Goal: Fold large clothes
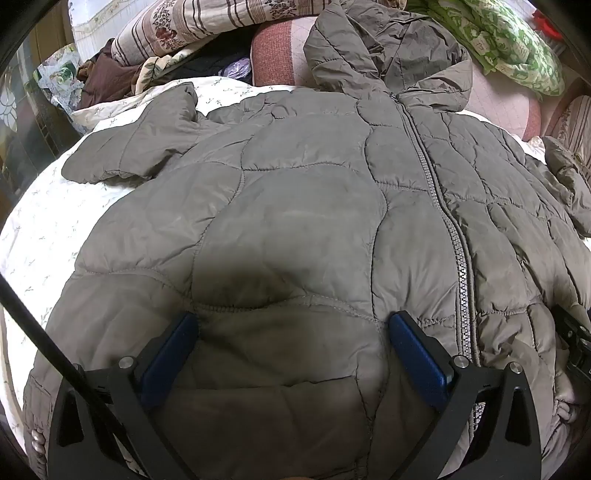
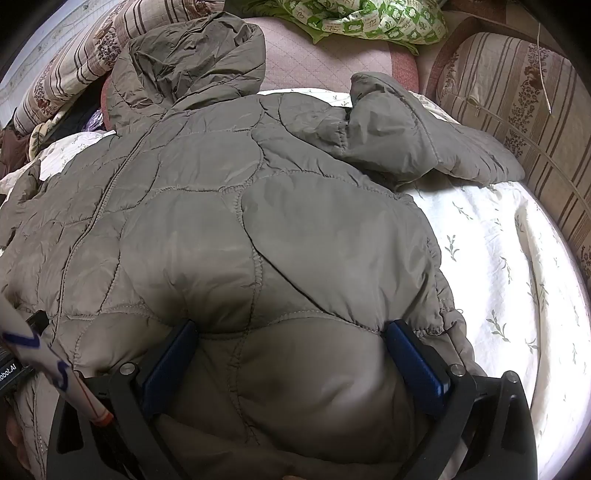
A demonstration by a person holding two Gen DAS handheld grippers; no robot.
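A grey-brown quilted puffer jacket lies front up and zipped on a white leaf-print bed sheet. Its hood points away from me. One sleeve spreads to the left, and the other sleeve lies bunched on the right. My left gripper is open and pushed down into the hem left of the zipper, with padded fabric bulging between its blue pads. My right gripper is open over the hem's right side, also with fabric between its pads.
Striped floral bedding, a green patterned quilt and a pink cushion crowd the far side of the bed. Dark clothes are piled at the far left. Bare sheet lies on both sides of the jacket.
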